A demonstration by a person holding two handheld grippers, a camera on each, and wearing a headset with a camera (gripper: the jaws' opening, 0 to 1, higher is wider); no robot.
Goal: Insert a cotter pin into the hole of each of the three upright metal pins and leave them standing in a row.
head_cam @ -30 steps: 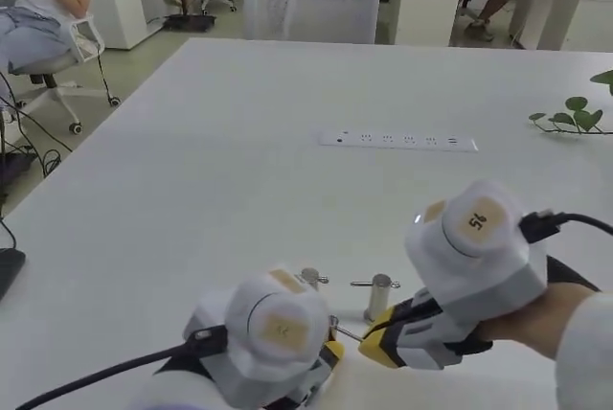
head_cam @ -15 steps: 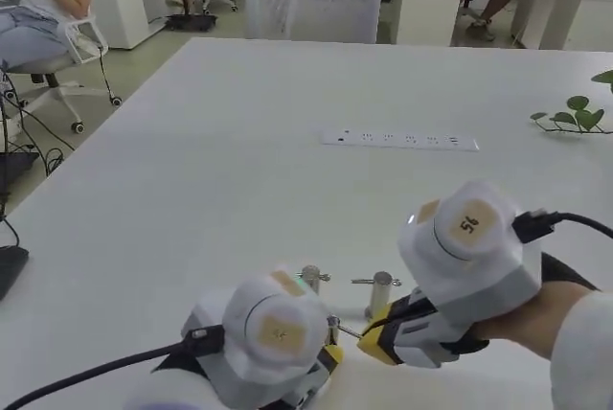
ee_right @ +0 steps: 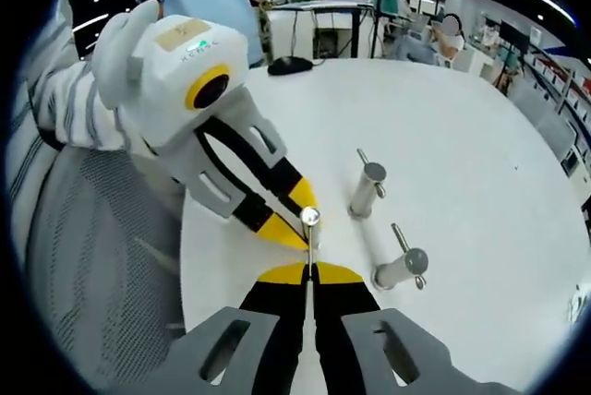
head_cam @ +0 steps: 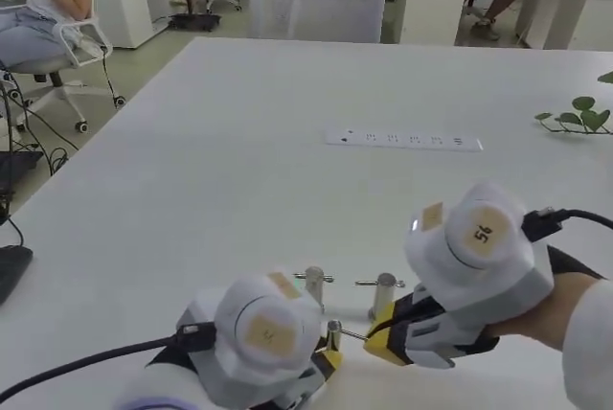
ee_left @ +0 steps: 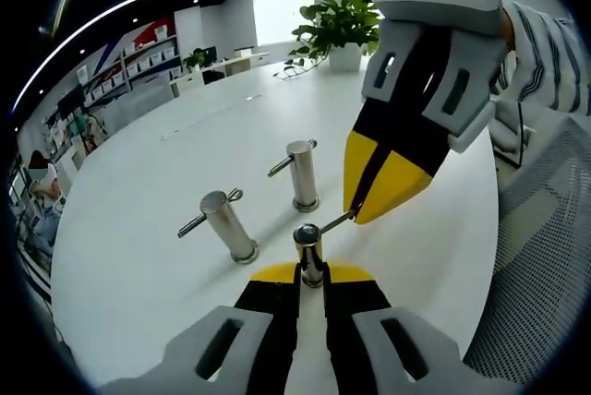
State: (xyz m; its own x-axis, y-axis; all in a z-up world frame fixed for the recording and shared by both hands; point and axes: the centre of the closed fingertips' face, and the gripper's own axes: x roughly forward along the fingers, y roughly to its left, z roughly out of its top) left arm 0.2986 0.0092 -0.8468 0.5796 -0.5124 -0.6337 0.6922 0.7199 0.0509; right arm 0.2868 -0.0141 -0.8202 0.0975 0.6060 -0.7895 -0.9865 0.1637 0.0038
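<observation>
The left gripper is clamping the nearest upright metal pin at its base, on the white table near the person. The right gripper is pinching a loose cotter pin in closed jaws, with the tip at that pin's head. Just beyond, a second metal pin and a farther metal pin are standing, each with a cotter pin through it.

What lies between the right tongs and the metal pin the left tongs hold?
A cotter pin, gripped in the right tongs, reaching the metal pin, per the left gripper view.
</observation>
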